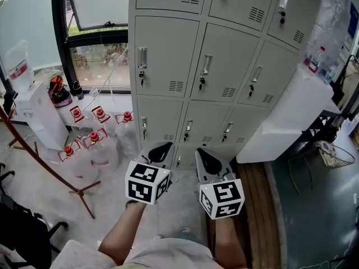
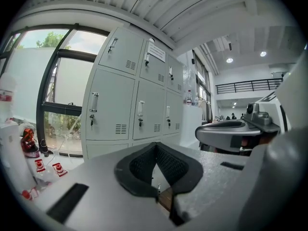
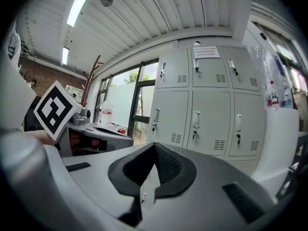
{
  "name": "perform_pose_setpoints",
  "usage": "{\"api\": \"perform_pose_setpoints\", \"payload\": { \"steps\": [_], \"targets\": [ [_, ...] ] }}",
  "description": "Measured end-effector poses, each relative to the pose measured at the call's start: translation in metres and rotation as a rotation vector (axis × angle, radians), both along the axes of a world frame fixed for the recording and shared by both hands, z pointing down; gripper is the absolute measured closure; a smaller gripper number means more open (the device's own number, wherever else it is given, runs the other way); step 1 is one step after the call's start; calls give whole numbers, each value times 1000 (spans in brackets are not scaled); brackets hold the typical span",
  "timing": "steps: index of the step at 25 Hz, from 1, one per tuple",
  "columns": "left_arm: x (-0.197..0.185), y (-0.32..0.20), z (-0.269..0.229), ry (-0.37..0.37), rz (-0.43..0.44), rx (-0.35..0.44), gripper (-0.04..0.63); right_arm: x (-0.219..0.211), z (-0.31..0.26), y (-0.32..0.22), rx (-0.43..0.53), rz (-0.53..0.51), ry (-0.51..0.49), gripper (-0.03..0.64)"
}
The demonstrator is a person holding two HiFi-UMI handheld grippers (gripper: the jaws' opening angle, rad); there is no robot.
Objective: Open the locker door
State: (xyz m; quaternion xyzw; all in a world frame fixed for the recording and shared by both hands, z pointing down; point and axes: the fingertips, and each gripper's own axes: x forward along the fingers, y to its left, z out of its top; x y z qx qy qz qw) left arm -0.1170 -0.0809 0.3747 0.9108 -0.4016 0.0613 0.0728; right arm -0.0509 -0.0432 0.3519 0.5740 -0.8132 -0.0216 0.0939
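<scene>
grey locker doors [image 1: 168, 55] shut, far ahead, well apart from jaws; left gripper [image 1: 160, 147] & right gripper [image 1: 205, 153] closed, nothing btwn.

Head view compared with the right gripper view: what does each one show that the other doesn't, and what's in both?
Only the head view: the red-capped water jugs on the floor, the wire basket, and the right gripper's marker cube. Only the right gripper view: the ceiling light strip and a paper notice on a top locker door. Both: the grey lockers with their doors shut, the window, and the left gripper's marker cube.
</scene>
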Motion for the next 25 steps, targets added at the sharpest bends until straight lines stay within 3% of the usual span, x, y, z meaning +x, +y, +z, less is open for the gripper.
{"api": "perform_pose_setpoints", "payload": {
  "steps": [8, 25],
  "targets": [
    [9, -28, 8, -14, -7, -13, 589, 11, 10, -29, 1, -10, -32, 615],
    [102, -163, 5, -66, -24, -16, 589, 94, 8, -170, 14, -76, -101, 615]
  ]
}}
